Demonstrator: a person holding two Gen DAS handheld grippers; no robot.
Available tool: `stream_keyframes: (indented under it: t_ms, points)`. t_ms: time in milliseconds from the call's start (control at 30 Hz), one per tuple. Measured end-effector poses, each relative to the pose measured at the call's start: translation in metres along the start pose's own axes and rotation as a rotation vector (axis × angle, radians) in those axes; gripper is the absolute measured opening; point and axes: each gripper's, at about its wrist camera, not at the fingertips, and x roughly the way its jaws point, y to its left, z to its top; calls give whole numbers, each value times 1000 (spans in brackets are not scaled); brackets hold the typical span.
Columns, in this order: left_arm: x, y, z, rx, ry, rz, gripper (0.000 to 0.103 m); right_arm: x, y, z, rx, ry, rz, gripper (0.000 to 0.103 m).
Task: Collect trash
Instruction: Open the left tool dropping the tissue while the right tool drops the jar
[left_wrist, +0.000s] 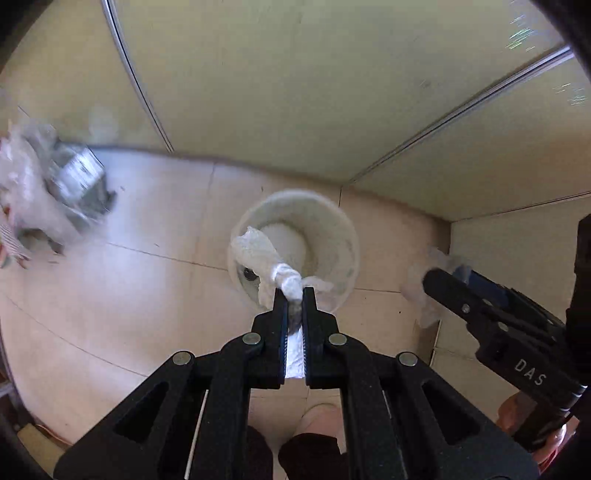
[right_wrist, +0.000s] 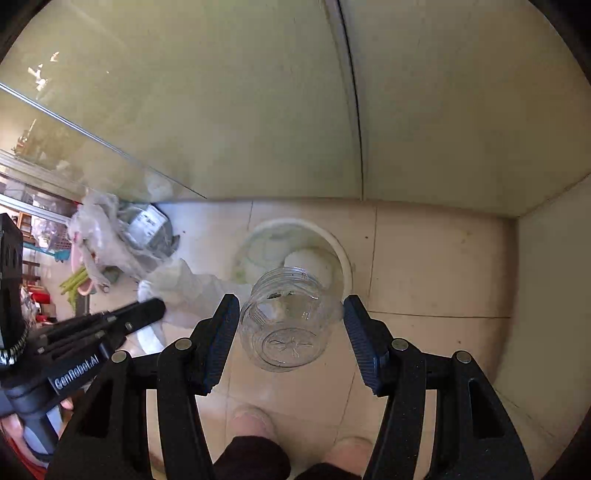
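Note:
My left gripper (left_wrist: 294, 295) is shut on a twisted white paper towel (left_wrist: 271, 264) and holds it above the white waste bin (left_wrist: 345, 236) on the tiled floor. It also shows in the right wrist view (right_wrist: 155, 308) with the towel (right_wrist: 184, 288). My right gripper (right_wrist: 291, 314) is open. A clear plastic jar (right_wrist: 286, 319) is between its fingers, in the air above the bin (right_wrist: 338, 247), mouth towards the bin. I cannot tell if a finger still touches it. The right gripper shows in the left wrist view (left_wrist: 448, 280).
A heap of clear plastic bags and a grey package (left_wrist: 51, 192) lies on the floor to the left by the wall, also in the right wrist view (right_wrist: 122, 236). Yellowish walls (left_wrist: 295, 92) meet in a corner behind the bin. The person's feet (right_wrist: 255, 424) are below.

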Motion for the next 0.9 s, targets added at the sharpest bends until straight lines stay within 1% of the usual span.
stream_keyframes:
  t_ms: [67,167,233,333,400,433,500,533,567,633,700,800,900]
  points:
    - [24,5,-2,2,13,-2,5,20,2,0,-11,3,-3,55]
    - [56,13,-6,5,35,-5,5,47,6,6,-7,5,17,55]
    - [75,17,-8,6,56,-8,5,62,4,9,-29,15,24,55]
    - [86,20,-12,37,67,-16,5,72,6,13,-84,15,22,55]
    - [89,18,-15,60,67,-17,6,73,-1,15,-85,2,32,55]
    - [90,18,-16,69,68,-17,7,72,-1,17,-76,2,34,55]
    - [93,15,-16,71,77,23,19,79,-5,19,-53,11,24,58]
    - [93,14,-17,68,79,45,21,81,-7,19,-43,16,19,58]
    - [91,12,-16,65,78,48,22,81,-6,19,-36,20,19,58]
    - [85,13,-16,54,79,37,22,77,-5,19,-23,21,15,58]
    - [77,12,-14,55,72,30,26,65,-3,18,-17,18,12,58]
    - [53,4,-14,69,55,41,27,42,1,19,-23,11,-12,58]
    - [13,-8,-13,75,32,59,26,3,8,20,-33,-2,-32,58]
